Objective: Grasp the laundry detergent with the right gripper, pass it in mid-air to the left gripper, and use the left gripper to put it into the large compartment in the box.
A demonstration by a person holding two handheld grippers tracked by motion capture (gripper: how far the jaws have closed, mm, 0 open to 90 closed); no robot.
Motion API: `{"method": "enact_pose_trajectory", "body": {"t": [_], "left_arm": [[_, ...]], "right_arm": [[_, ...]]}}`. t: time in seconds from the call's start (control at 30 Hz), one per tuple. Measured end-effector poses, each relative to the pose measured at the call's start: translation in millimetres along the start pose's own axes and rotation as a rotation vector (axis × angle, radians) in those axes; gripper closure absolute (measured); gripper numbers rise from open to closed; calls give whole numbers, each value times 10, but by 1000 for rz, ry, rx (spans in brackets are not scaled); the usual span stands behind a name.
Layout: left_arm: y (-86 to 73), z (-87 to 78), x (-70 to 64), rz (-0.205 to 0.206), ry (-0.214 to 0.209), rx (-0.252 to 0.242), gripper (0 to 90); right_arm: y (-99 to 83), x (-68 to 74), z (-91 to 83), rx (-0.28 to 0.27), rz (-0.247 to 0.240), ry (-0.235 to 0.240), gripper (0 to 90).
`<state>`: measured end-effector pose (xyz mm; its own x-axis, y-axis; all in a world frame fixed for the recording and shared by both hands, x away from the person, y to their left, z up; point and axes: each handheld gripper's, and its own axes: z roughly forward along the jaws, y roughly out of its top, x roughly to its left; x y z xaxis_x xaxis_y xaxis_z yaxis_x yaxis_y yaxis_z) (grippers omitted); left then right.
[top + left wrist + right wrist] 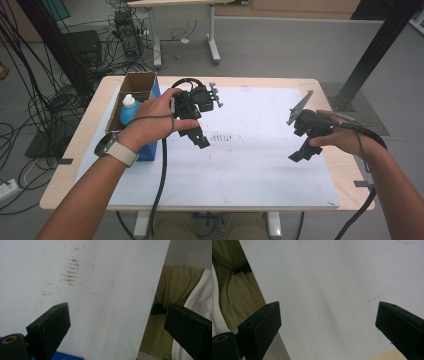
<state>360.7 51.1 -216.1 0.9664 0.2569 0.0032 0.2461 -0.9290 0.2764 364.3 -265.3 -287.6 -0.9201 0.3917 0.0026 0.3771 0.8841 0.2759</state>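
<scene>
While both hands hover above the white mat (250, 170), the high view shows nothing held in either tool: the left gripper (197, 137) hangs over the mat's left half and the right gripper (301, 152) over its right half, well apart from each other. The nearest thing to work on is the blue bottle with a white cap (130, 109), which stands upright in the open cardboard box (142, 82) at the table's far left corner. It lies just beyond and to the left of the left hand (152, 120), so the left arm is by far the nearer; the left gripper's jaws, though, point down and toward the middle of the mat, away from the bottle. The bottle's long axis looks vertical, yet its lower body is hidden by the box wall and by the hand. A patch of dark smudges (222, 136) marks the mat just right of the left gripper.

In the left gripper view, the two black jaws stand wide apart with bare mat between them; the smudges (71, 271) sit ahead, and the mat's edge runs down the right, with the person's clothing beyond it. A sliver of blue at the bottom cannot be identified.

In the right gripper view, the jaws are likewise spread wide over bare mat, with faint specks (375, 299) near the right jaw.
</scene>
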Motion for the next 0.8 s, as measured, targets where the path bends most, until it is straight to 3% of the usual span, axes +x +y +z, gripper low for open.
{"method": "enact_pose_trajectory", "body": {"t": [0.8], "left_arm": [[-26,71,29,-12,-2,12,72]], "right_arm": [[-1,11,50,-2,-1,9,65]]}}
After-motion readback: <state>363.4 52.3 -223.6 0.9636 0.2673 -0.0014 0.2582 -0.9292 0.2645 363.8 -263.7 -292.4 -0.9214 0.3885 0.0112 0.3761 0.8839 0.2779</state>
